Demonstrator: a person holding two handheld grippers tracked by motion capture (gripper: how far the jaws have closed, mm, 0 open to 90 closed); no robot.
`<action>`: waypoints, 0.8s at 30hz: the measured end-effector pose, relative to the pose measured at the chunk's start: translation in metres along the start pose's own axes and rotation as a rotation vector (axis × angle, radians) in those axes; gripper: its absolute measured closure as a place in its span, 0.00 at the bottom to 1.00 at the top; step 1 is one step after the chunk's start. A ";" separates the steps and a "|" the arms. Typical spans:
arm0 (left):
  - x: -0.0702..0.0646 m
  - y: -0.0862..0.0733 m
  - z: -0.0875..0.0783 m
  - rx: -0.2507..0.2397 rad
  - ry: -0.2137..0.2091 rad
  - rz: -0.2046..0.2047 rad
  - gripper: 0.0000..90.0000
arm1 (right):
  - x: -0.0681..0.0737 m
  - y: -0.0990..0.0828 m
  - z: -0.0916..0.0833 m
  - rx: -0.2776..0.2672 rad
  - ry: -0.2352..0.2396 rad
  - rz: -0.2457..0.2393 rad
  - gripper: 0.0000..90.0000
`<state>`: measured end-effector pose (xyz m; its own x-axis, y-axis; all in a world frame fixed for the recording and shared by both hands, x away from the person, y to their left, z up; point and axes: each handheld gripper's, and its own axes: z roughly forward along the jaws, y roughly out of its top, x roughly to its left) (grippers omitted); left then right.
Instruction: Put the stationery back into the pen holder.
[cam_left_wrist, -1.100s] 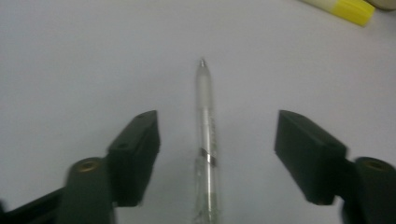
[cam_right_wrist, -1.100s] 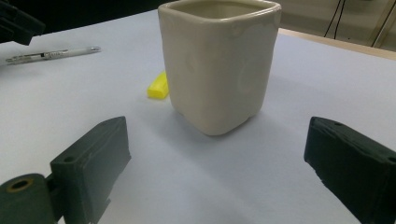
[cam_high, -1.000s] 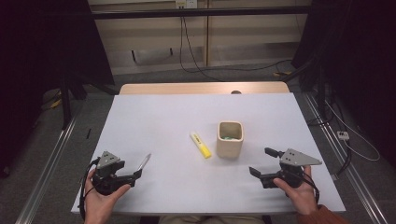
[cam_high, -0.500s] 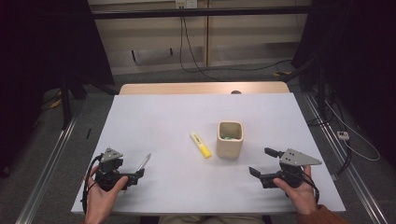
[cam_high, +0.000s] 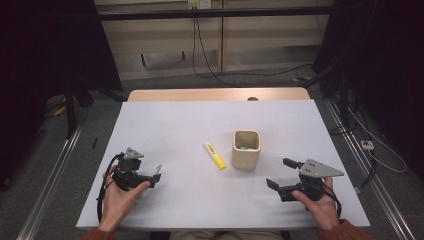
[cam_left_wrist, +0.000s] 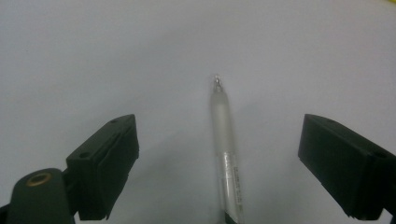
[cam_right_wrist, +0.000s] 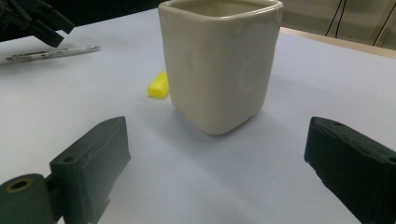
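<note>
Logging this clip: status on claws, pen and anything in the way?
Left claw open, just widened, pen lying between the jaws, untouched. Right claw open, facing cup. Marker beside cup, nothing blocking.

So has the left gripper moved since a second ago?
Yes. In the high view the left gripper has shifted right across the table, toward the yellow marker.

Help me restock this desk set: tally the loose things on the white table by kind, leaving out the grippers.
Pens: 1, a clear pen lying between the open left gripper's jaws
Highlighters: 1, a yellow highlighter
Cups: 1, a cream square cup
Total: 3
</note>
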<state>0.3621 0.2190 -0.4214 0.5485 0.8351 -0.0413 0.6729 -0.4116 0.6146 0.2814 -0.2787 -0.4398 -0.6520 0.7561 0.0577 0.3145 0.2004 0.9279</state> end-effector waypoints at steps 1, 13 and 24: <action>0.000 0.001 0.000 0.003 -0.002 0.000 0.14 | 0.000 0.000 0.000 0.000 0.000 0.000 0.07; 0.003 0.031 0.013 0.057 -0.008 -0.030 0.22 | 0.000 0.000 0.001 0.004 0.000 0.001 0.07; 0.003 0.023 0.010 0.111 0.005 -0.026 0.41 | 0.001 0.000 0.001 0.004 0.003 0.000 0.07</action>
<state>0.3840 0.2082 -0.4148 0.5277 0.8478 -0.0525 0.7381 -0.4270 0.5224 0.2815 -0.2778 -0.4405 -0.6540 0.7542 0.0588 0.3170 0.2026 0.9265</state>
